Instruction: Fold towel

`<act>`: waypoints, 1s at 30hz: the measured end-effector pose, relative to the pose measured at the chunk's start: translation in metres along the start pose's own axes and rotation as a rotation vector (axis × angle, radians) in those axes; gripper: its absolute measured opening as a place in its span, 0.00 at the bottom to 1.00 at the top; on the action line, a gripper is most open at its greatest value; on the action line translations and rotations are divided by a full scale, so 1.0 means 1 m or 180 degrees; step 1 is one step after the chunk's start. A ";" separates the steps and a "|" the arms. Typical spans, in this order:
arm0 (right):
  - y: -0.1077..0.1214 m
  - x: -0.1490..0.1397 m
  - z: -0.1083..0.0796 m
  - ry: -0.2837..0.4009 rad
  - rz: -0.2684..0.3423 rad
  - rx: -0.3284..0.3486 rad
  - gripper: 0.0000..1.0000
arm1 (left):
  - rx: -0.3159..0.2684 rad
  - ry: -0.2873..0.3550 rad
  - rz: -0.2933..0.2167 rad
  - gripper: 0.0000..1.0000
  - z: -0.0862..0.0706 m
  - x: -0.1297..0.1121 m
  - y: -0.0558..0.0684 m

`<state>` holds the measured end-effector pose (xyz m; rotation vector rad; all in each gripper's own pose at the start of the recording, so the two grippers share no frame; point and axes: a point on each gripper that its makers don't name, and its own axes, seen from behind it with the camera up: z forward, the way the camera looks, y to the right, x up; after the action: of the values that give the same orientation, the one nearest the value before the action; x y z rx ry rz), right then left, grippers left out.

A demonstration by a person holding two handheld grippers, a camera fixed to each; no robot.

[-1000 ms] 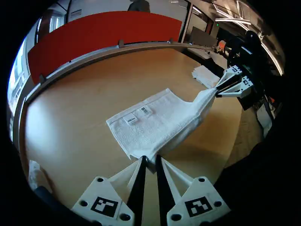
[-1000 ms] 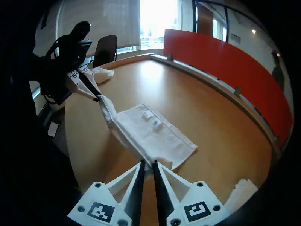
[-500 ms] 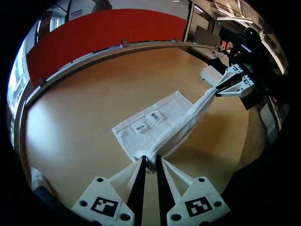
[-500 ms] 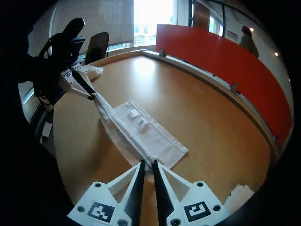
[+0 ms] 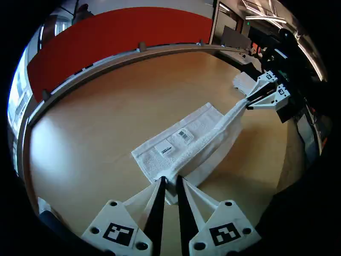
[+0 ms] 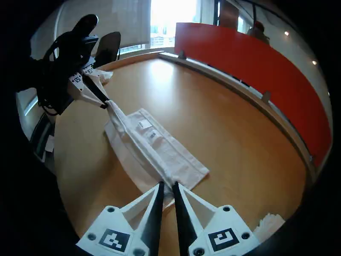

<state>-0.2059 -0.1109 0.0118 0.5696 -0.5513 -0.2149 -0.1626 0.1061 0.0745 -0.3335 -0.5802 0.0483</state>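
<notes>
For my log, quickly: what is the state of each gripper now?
Left gripper: shut on the white towel corner.
Right gripper: shut on the towel's other corner.

Two tongs in play: left gripper [image 5: 169, 182], right gripper [image 6: 166, 185]. One towel [image 5: 194, 141] between them, two labels [image 5: 184, 135] on it. One folded stack [image 5: 243, 82] beyond the right gripper, one crumpled cloth [image 6: 103, 77] behind the left. One table [image 5: 106, 123], one red partition [image 5: 119, 34], one chair [image 6: 111, 45].
</notes>
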 end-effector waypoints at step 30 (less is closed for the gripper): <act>0.022 -0.024 0.038 -0.0193 0.0146 -0.0044 0.17 | 0.0140 -0.0133 0.0094 0.19 0.053 -0.007 -0.023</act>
<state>-0.2459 -0.1018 0.0408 0.5378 -0.6205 -0.1930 -0.1987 0.0994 0.1199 -0.2988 -0.6146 0.0965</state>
